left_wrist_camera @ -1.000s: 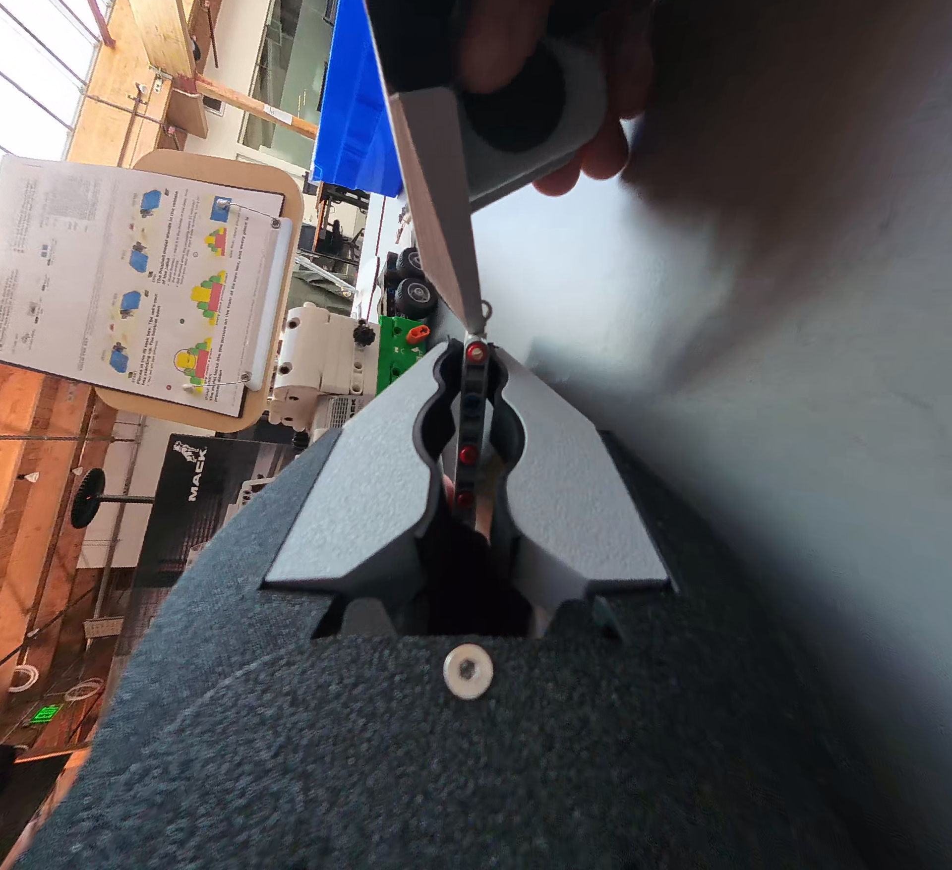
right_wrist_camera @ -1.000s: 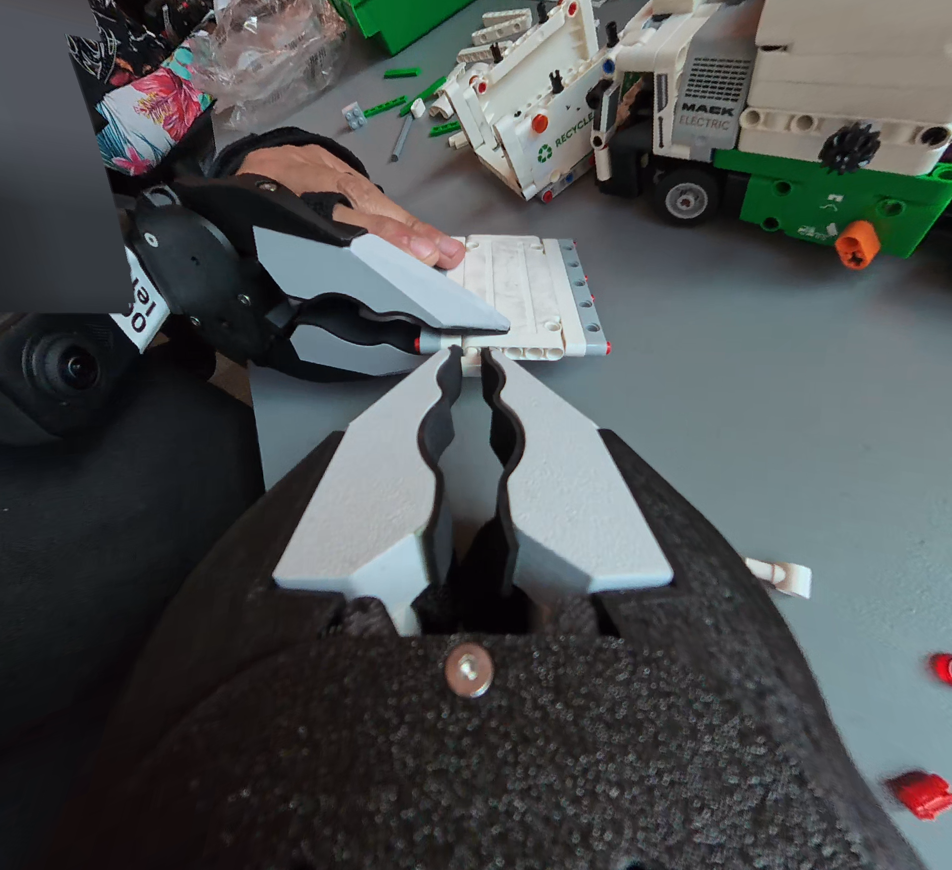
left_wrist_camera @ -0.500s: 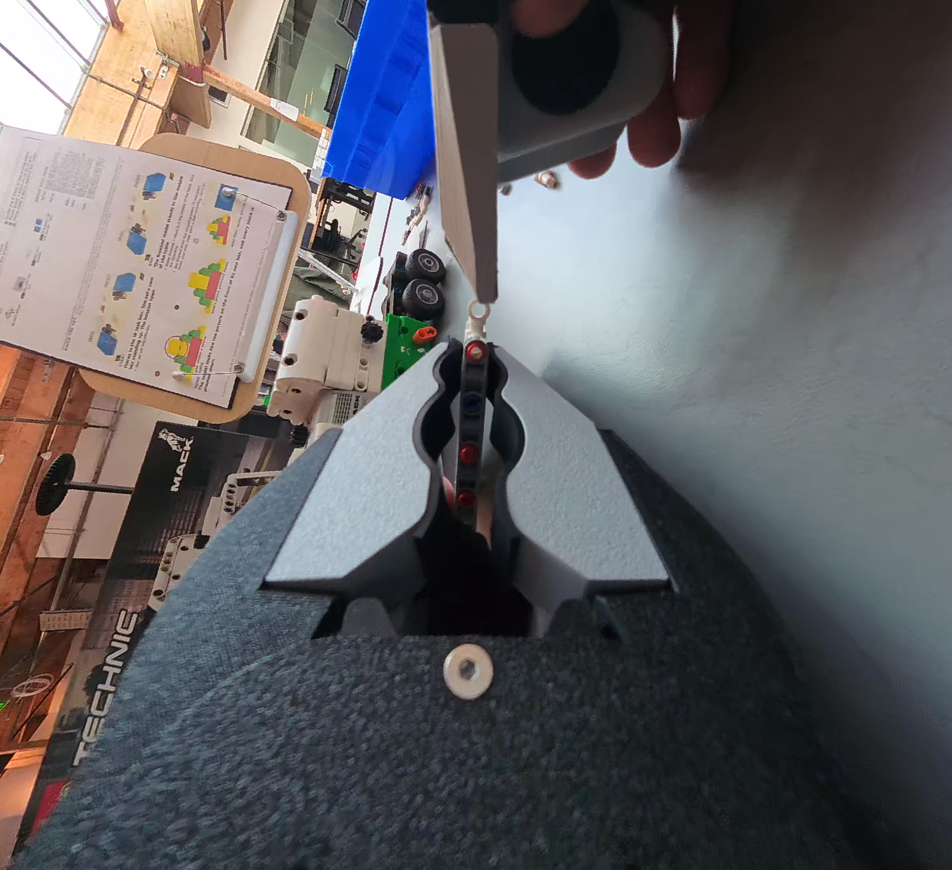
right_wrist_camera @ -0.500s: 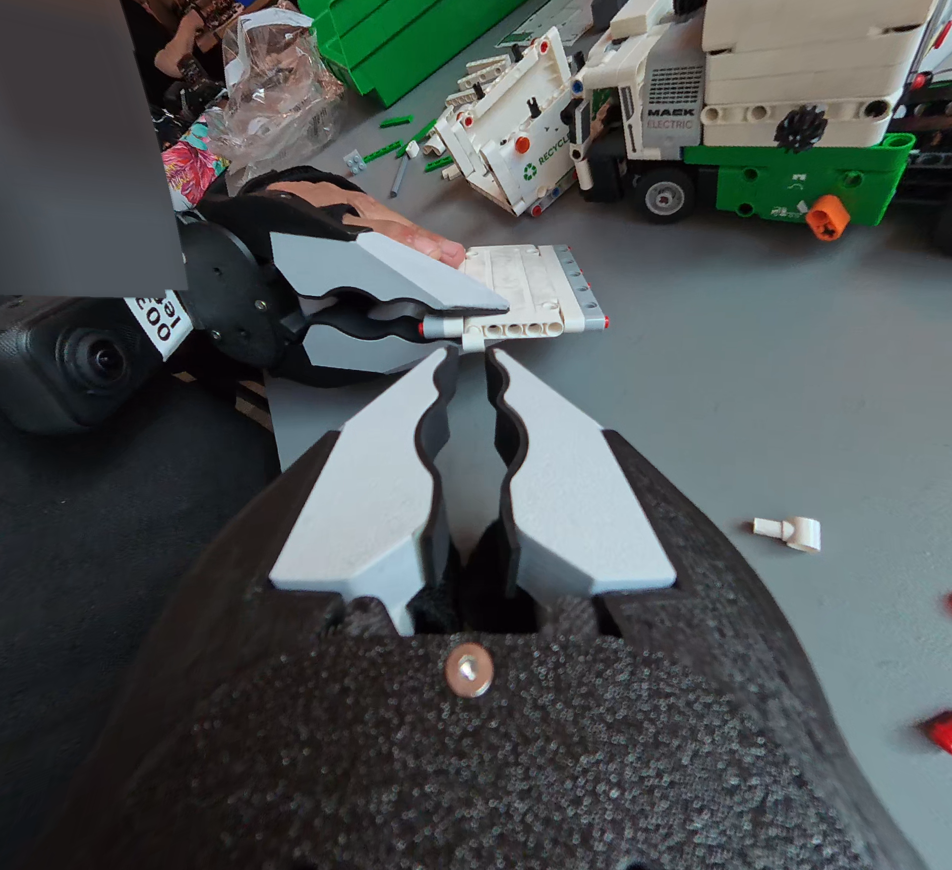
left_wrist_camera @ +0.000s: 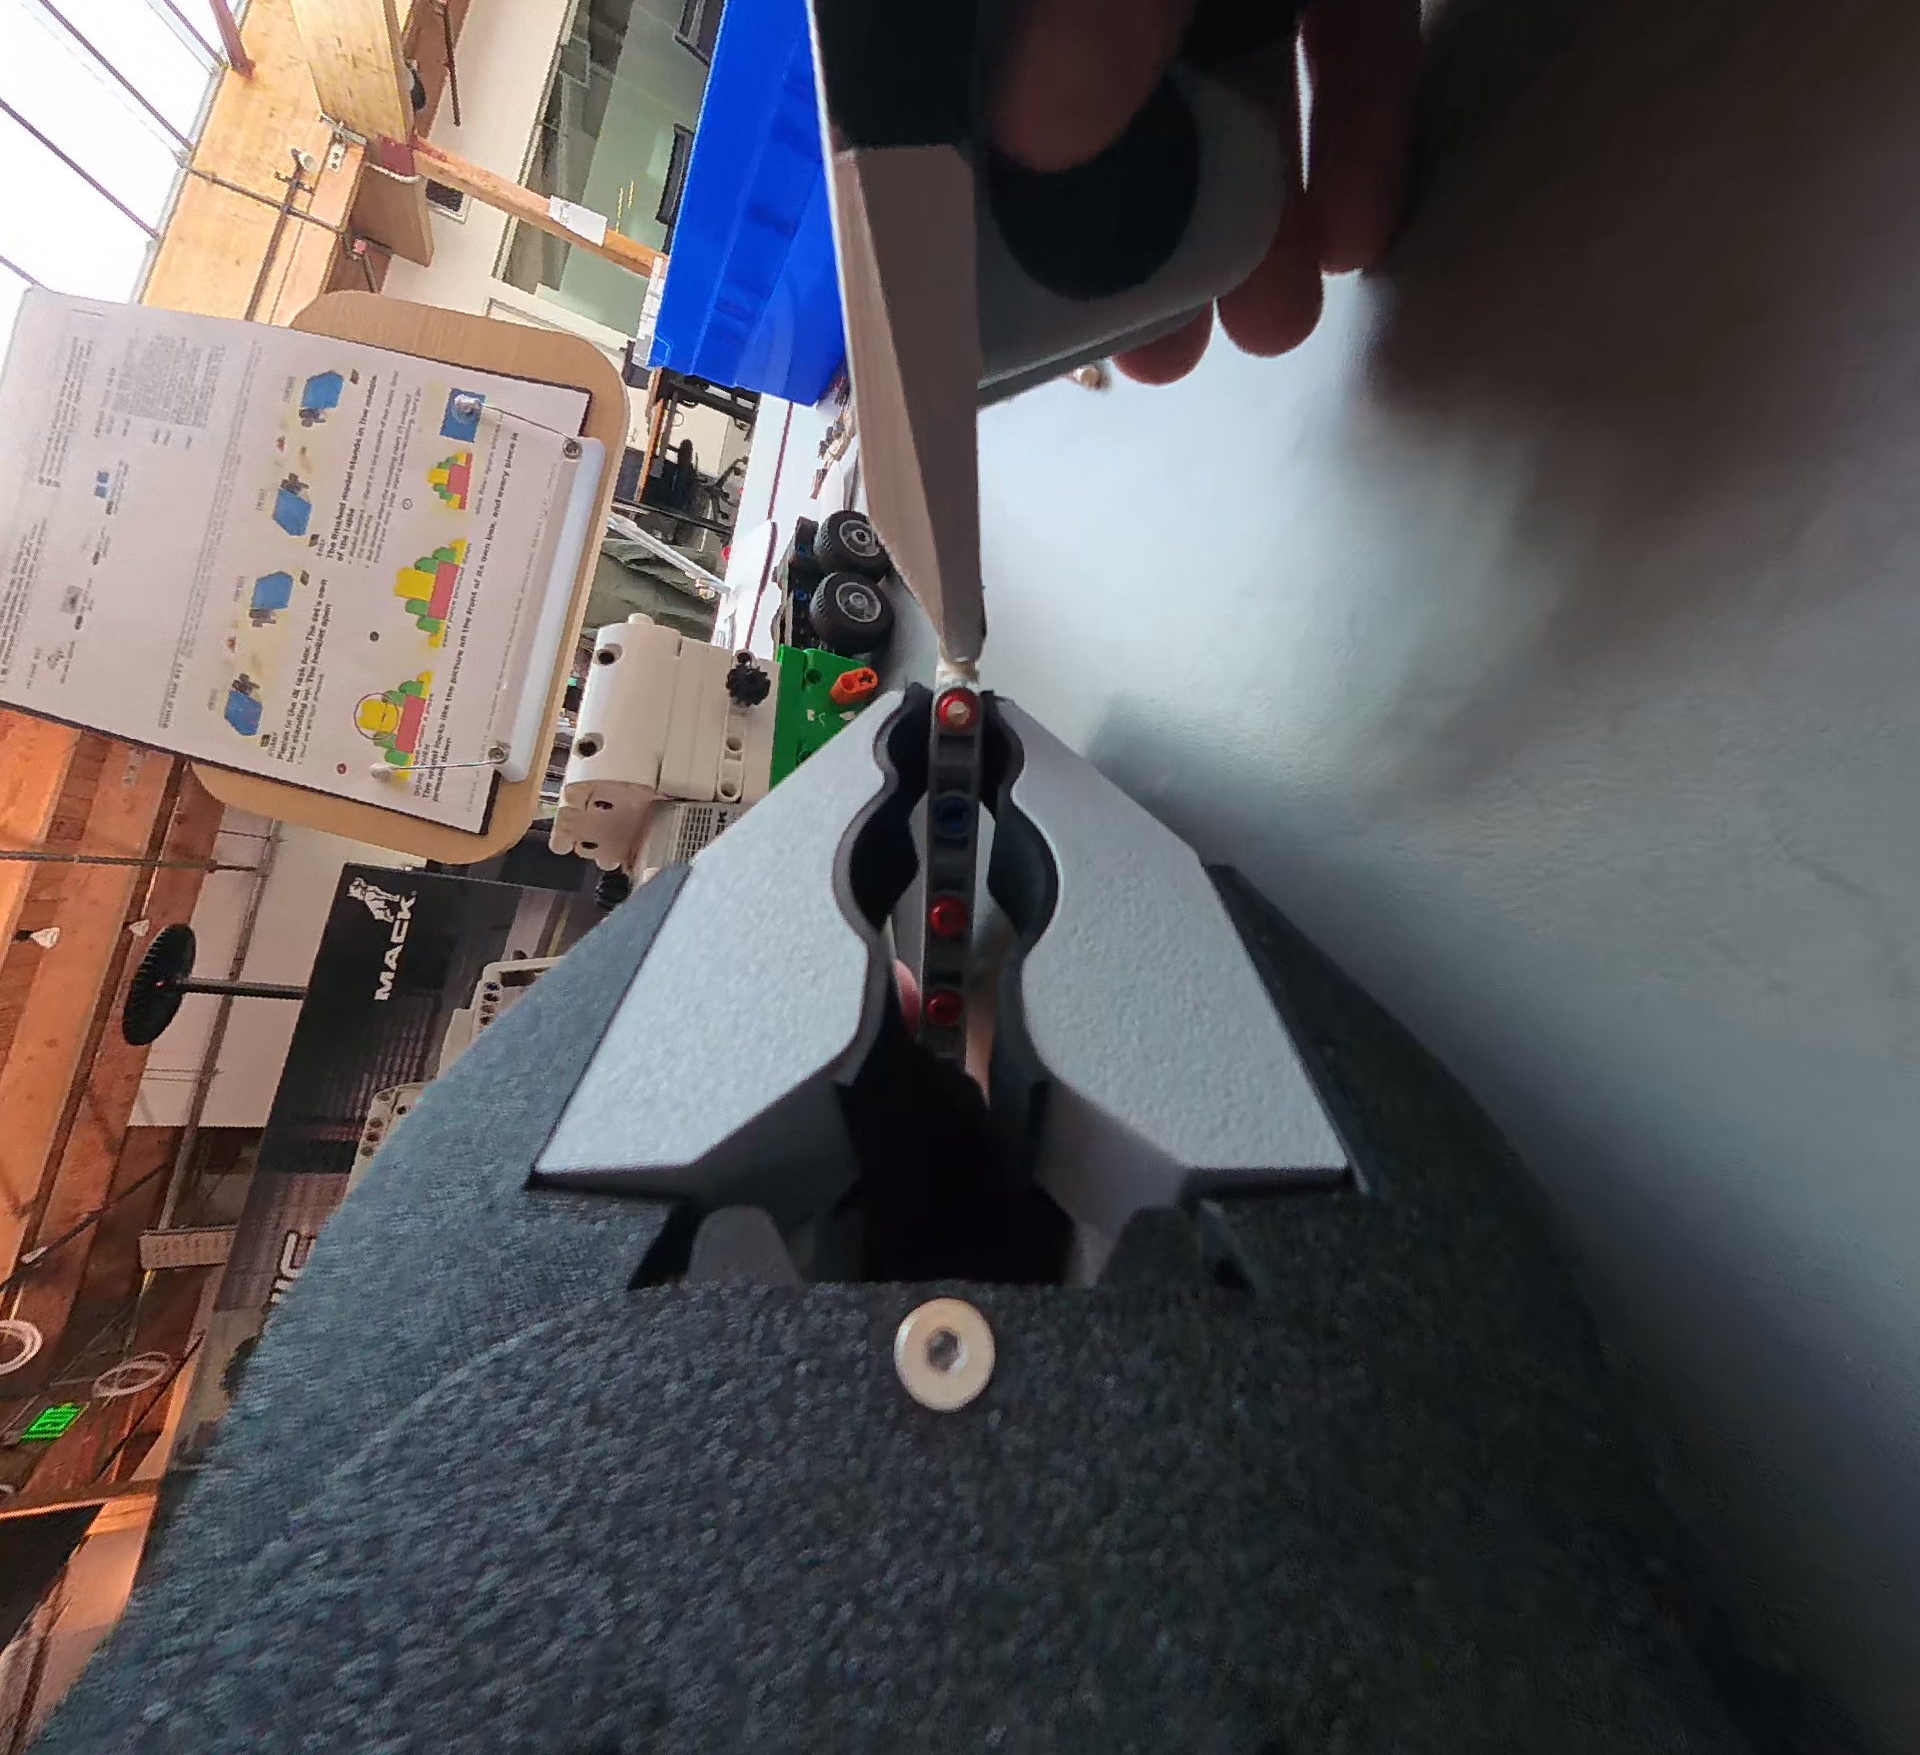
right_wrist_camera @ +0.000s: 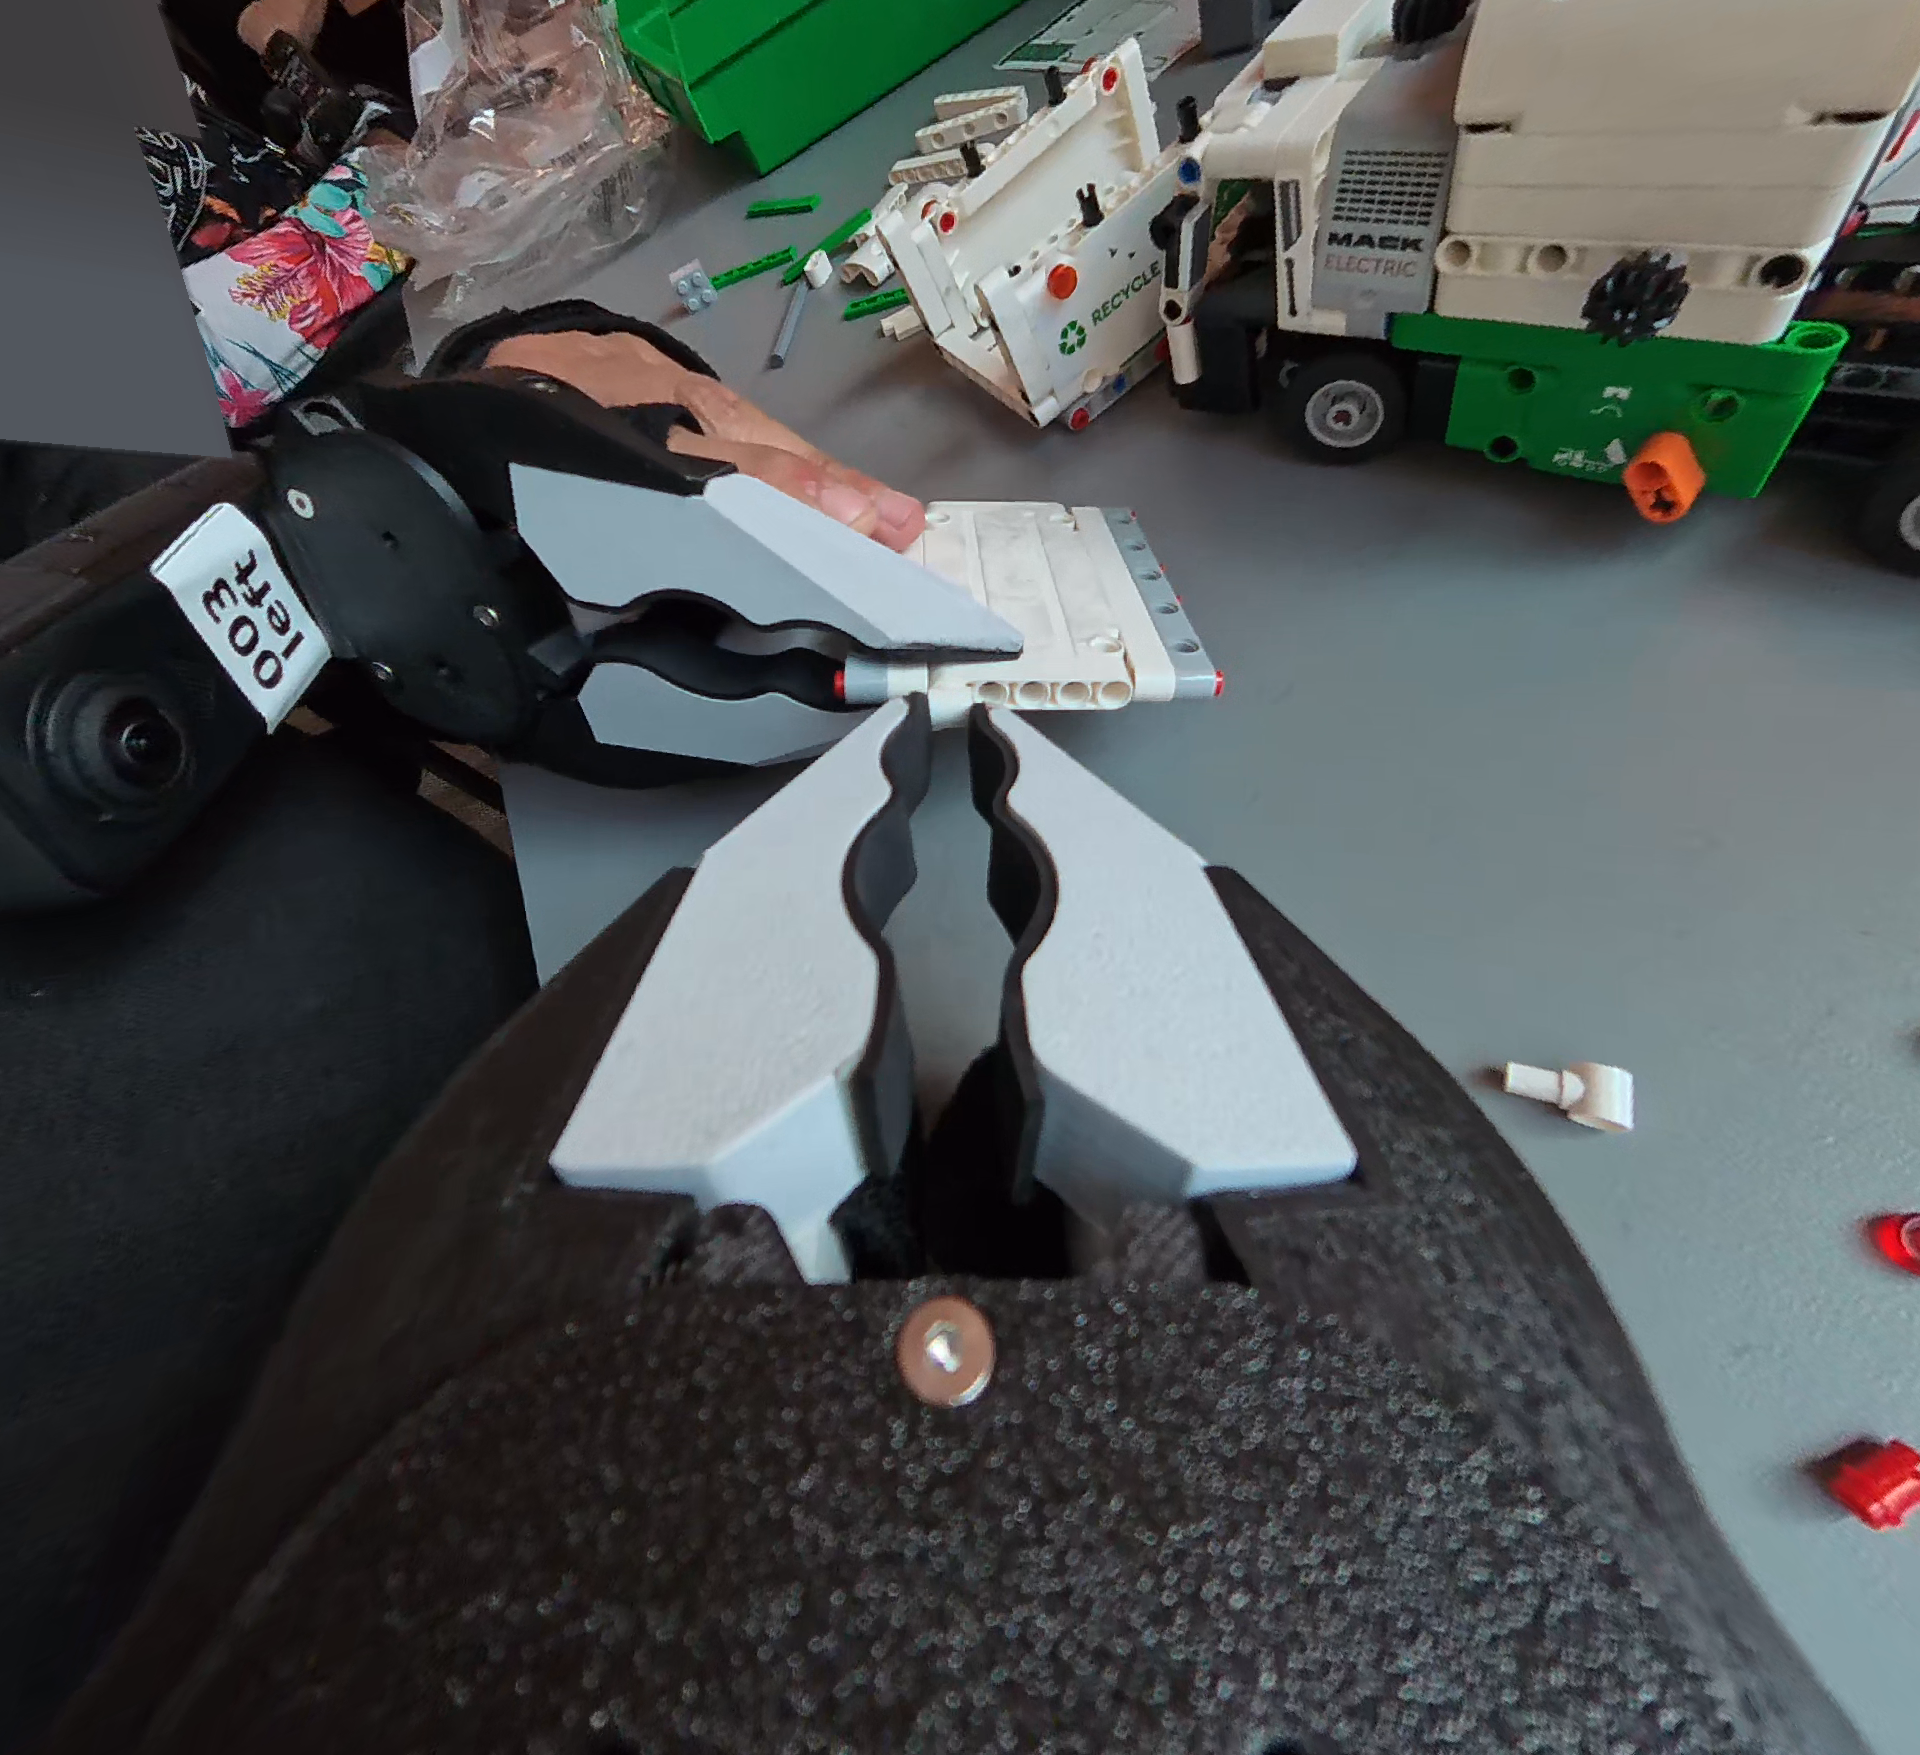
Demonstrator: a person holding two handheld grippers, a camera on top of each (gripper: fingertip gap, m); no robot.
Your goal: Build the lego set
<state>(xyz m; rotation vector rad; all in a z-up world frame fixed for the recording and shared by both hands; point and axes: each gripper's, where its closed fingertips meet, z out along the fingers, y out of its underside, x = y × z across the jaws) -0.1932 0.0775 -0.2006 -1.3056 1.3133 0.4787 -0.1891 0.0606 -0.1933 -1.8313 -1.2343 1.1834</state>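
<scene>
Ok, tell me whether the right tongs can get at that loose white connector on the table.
Probably yes. The small white connector lies alone on bare grey table, nothing around it. But the right tongs are at the white panel and must leave it first.

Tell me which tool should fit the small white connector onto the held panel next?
Right, probably. The left tool is shut on the white panel; the right tool looks empty at the panel's edge, nearer the white connector.

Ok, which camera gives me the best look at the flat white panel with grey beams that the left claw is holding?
The right wrist view: it shows the flat white panel with grey beams from above, clamped in the left claw. The left wrist view shows only one grey beam edge-on, with red and blue pins, between its fingers.
</scene>
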